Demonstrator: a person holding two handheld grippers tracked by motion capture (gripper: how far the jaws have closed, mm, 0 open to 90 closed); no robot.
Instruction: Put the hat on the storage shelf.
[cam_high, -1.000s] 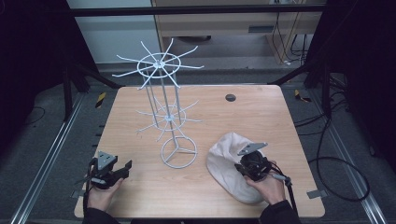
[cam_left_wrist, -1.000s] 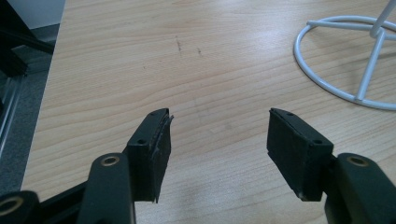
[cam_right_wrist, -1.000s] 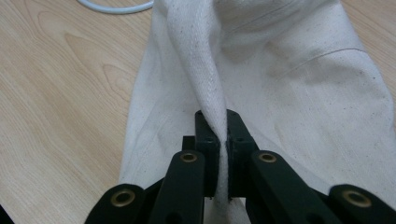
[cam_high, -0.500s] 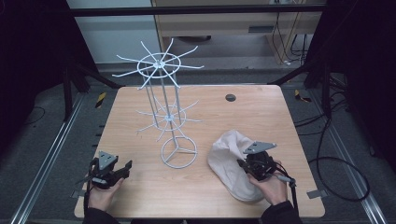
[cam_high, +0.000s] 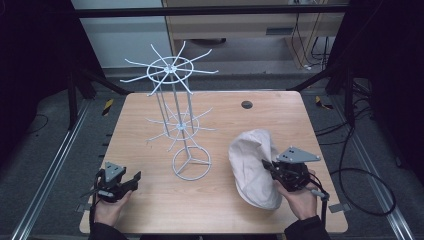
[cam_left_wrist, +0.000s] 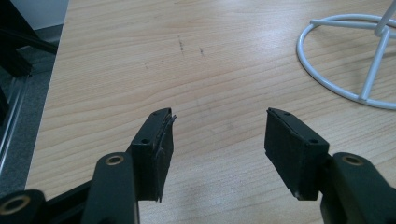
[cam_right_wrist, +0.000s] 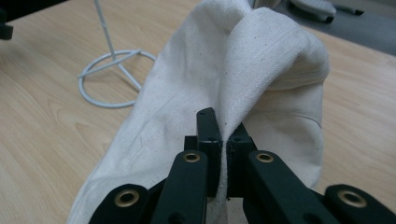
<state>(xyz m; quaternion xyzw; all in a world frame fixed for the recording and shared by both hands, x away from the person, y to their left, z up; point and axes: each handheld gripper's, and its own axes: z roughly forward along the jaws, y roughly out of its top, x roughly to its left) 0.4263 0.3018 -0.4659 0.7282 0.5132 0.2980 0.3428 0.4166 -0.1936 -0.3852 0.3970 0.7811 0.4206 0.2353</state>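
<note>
My right hand-held gripper (cam_high: 270, 166) pinches the cloth bag's (cam_high: 252, 165) edge; my left hand-held gripper (cam_high: 131, 181) stands wide open, empty, over the tabletop (cam_high: 220, 200).

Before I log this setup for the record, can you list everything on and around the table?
Cloth hat: one, cream, right front of the table, one fold pinched and lifted.
Wire rack: one, white, two tiers of spokes on a ring base, middle of the table.
Small round object: one, dark, far right part of the table; too small to identify.
Table: one, light wood.
Left gripper: one, black, front left of the table, jaws open on nothing.
Right gripper: one, black, front right, jaws shut on the hat's fabric.
Hands: two, one behind each gripper, at the near edge.
</note>
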